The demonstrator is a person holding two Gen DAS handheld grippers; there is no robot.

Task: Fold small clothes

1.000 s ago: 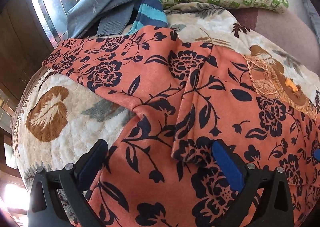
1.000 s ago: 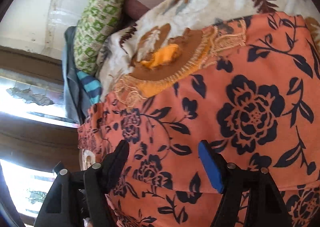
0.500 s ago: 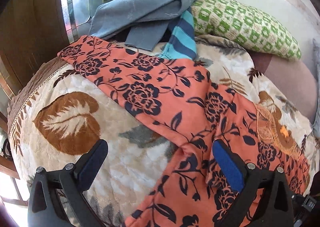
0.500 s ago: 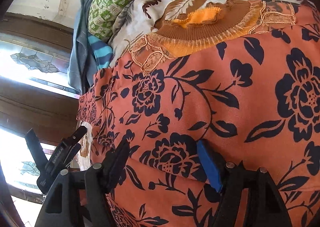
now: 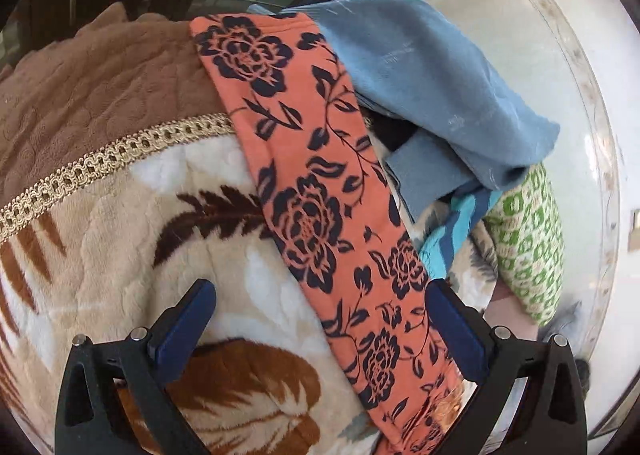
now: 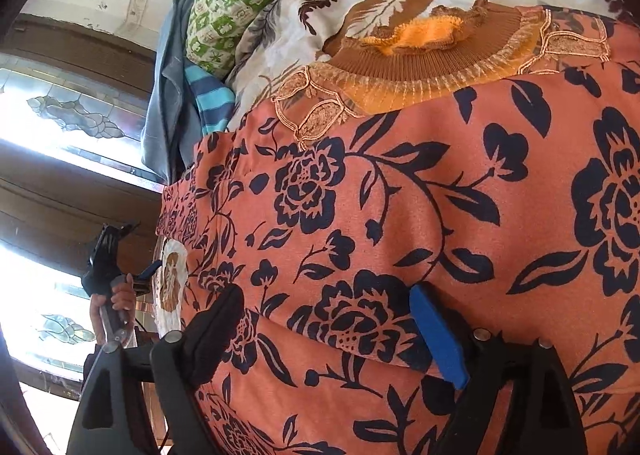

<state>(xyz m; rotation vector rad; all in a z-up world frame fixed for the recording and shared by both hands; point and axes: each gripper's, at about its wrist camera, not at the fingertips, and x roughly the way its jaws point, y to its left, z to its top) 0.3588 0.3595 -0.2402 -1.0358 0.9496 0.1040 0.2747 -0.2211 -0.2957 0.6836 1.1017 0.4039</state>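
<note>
Jaws of the left hand-held gripper [image 5: 320, 329] stand wide and empty above the bed's leaf-patterned blanket [image 5: 100, 247], and the orange floral garment's sleeve [image 5: 316, 191] runs as a long strip from between them away to the far left, its cuff end resting by the grey-blue cloth [image 5: 432, 95]. That long axis suggests the left hand, being nearer, should take the sleeve. The right hand-held gripper [image 6: 328, 331], its jaws opening, hovers over the garment's broad body [image 6: 400, 215], pressing nothing.
</note>
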